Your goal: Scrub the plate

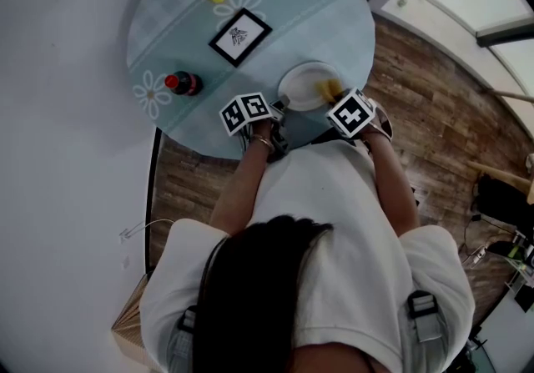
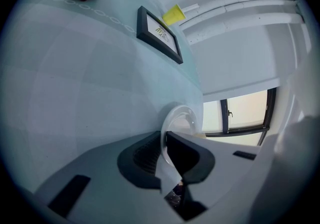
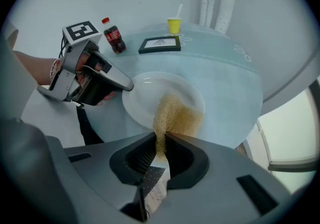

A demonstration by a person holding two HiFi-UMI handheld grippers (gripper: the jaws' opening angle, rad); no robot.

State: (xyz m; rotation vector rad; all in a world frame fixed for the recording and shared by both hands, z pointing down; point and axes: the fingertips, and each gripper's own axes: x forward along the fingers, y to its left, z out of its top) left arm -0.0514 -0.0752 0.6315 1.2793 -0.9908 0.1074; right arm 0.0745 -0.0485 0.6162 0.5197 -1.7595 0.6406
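1. Lower centre of the right gripper view: the right gripper point(image 3: 161, 140) clenches a tan scouring pad point(image 3: 176, 114) laid on the white plate point(image 3: 145, 90) at mid-frame.
2. Left of the plate, the left gripper point(image 2: 164, 140) grips its rim, steadying it.
3. Scrubbing looks under way, with most of the plate probably not yet covered.

I can read no words or numbers anywhere. The cola bottle point(image 1: 183, 83), left of centre in the head view, has a red label too small to make out. The framed picture point(image 1: 239, 37) above it shows only a drawing.
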